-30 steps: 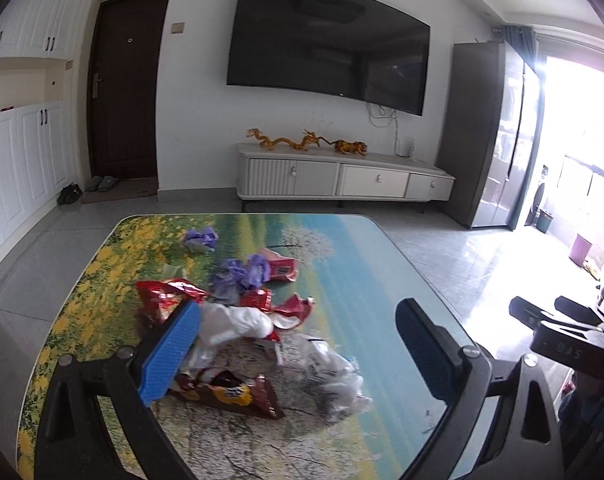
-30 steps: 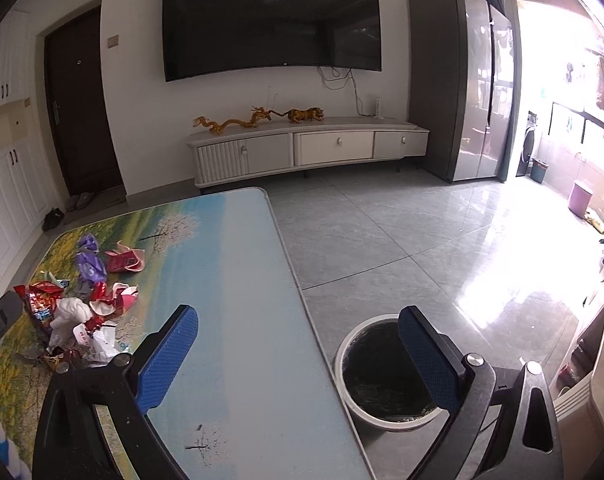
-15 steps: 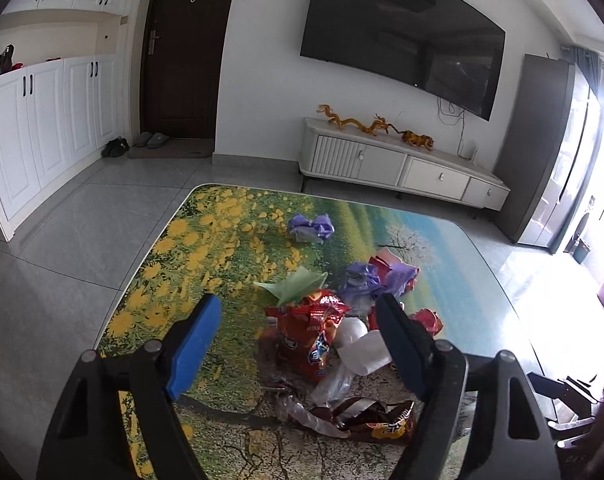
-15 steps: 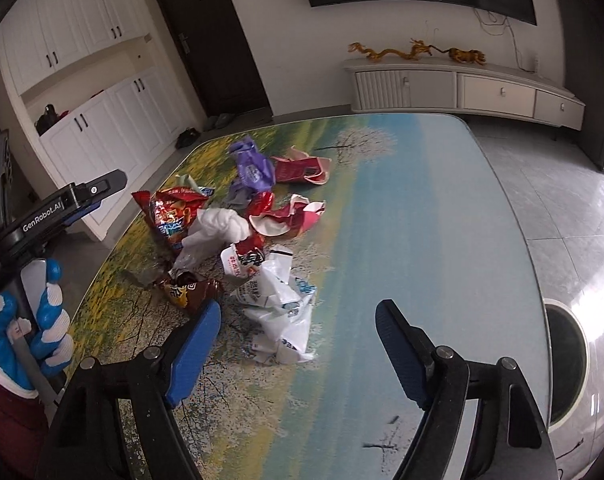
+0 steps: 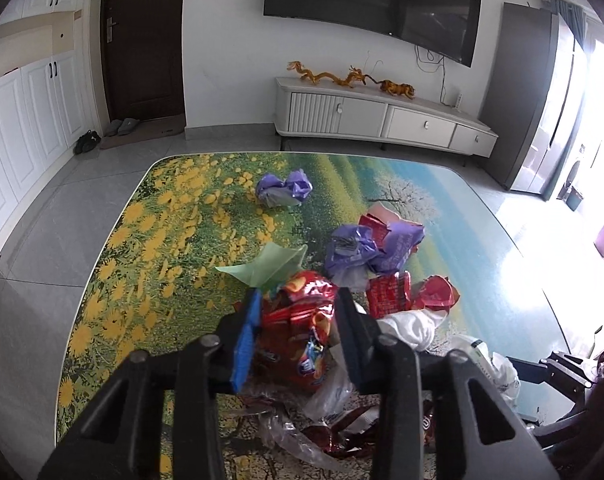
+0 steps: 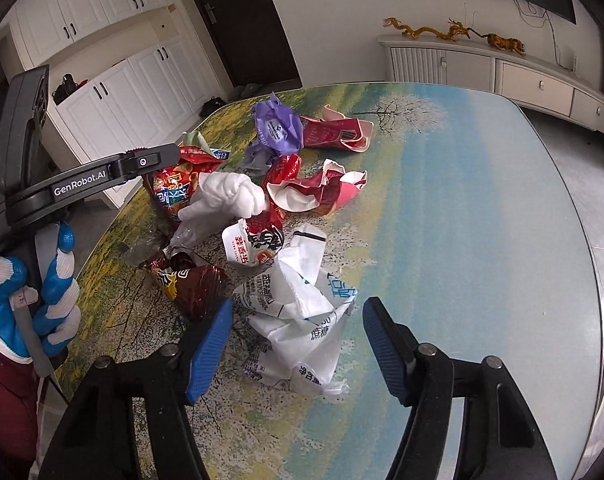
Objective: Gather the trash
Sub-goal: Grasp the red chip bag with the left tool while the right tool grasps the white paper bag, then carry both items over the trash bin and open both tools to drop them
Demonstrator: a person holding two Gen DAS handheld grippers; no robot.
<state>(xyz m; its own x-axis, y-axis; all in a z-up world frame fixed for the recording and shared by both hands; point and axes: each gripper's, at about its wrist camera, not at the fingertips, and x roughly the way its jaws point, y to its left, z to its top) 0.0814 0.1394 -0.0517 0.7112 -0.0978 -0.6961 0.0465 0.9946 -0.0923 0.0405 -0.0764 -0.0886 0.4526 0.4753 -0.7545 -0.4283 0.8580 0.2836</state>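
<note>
Trash heap on table (image 5: pixel 174 208), mid-left of top. Left gripper (image 5: pixel 296 322) pinching red chip bag (image 5: pixel 302 332), fingers pressed vs both sides. Right gripper (image 6: pixel 298 340) spread wide, straddling white wrapper (image 6: pixel 302 320) w/o touching. Purple wrappers (image 5: pixel 365 248) + lone purple wad (image 5: pixel 284 190) farther back; green scrap (image 5: pixel 270 266) just beyond bag. Brown bag (image 6: pixel 194 284) beside right gripper's left finger. Gloved hand (image 6: pixel 34 304) holds left gripper handle.

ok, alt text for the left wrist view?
The left tongs are closed around a red snack bag in a pile of crumpled wrappers on a table printed with a flower-meadow scene. A purple wrapper lies apart farther back; behind are a TV and a low white cabinet.
</note>
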